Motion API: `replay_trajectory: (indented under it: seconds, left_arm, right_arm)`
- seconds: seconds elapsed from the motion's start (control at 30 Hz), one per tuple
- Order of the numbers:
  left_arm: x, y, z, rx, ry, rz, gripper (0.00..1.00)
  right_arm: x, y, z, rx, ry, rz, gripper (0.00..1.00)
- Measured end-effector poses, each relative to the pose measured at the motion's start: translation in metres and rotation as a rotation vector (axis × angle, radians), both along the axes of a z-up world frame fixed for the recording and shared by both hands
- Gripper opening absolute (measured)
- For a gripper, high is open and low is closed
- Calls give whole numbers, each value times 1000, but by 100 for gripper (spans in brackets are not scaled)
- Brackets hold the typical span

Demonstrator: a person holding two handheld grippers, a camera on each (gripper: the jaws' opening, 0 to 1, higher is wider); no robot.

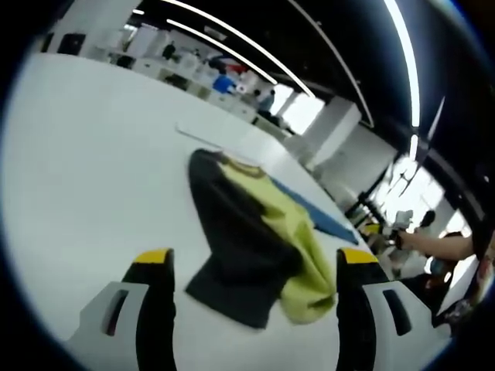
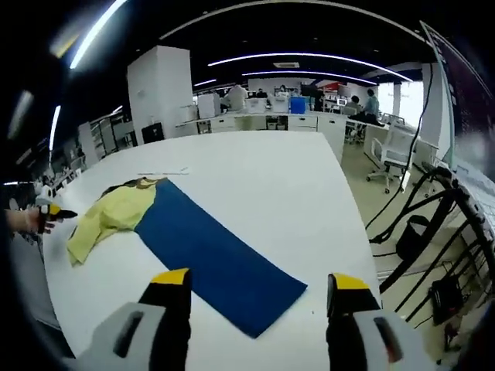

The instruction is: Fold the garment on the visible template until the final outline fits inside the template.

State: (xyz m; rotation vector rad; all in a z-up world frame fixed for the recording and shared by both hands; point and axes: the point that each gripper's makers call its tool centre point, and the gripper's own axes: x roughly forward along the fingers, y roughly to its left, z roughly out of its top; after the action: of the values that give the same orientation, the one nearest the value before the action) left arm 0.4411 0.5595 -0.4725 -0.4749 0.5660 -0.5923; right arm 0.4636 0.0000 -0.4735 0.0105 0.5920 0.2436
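**Garment partly folded beside blue template, both grippers free**

Count: one garment [image 1: 255, 247], yellow-green with a dark grey part, one blue template [image 2: 213, 259], one white table [image 2: 286, 185], two grippers.

Left gripper [image 1: 251, 270]: jaws spread apart, nothing between them; they hang above the table with the garment's near end showing in the gap. In the left gripper view the dark grey part lies doubled over the yellow-green part, bunched and wrinkled, and a strip of the template pokes out beyond it.

Right gripper [image 2: 255, 290]: jaws likewise spread and holding nothing, over the near corner of the template. In the right gripper view the template is a long flat rectangle lying slantwise on the table; the garment rests at its far left end, overlapping that end and spilling onto bare table.

Around: a thin pale strip [image 2: 164, 171] lies on the table past the garment. Office desks, chairs and seated people stand in the background, and black cables hang off the table's right side.

Hard to make out: how much of the garment lies on the template; the left gripper view is blurred.
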Motion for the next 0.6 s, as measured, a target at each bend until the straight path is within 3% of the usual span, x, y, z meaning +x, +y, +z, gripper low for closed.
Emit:
replay_trajectory:
  seconds: [0.1, 0.2, 0.6]
  left_arm:
    - [-2, 1, 0, 4, 0, -3, 82]
    - [-3, 1, 0, 8, -1, -8, 82]
    - [-10, 9, -11, 79, 11, -46, 79]
  right_arm:
    - [0, 8, 3, 34, -8, -10, 87]
    - [-1, 16, 7, 58, -19, -8, 89]
    - [-7, 49, 17, 100, -50, 29, 89]
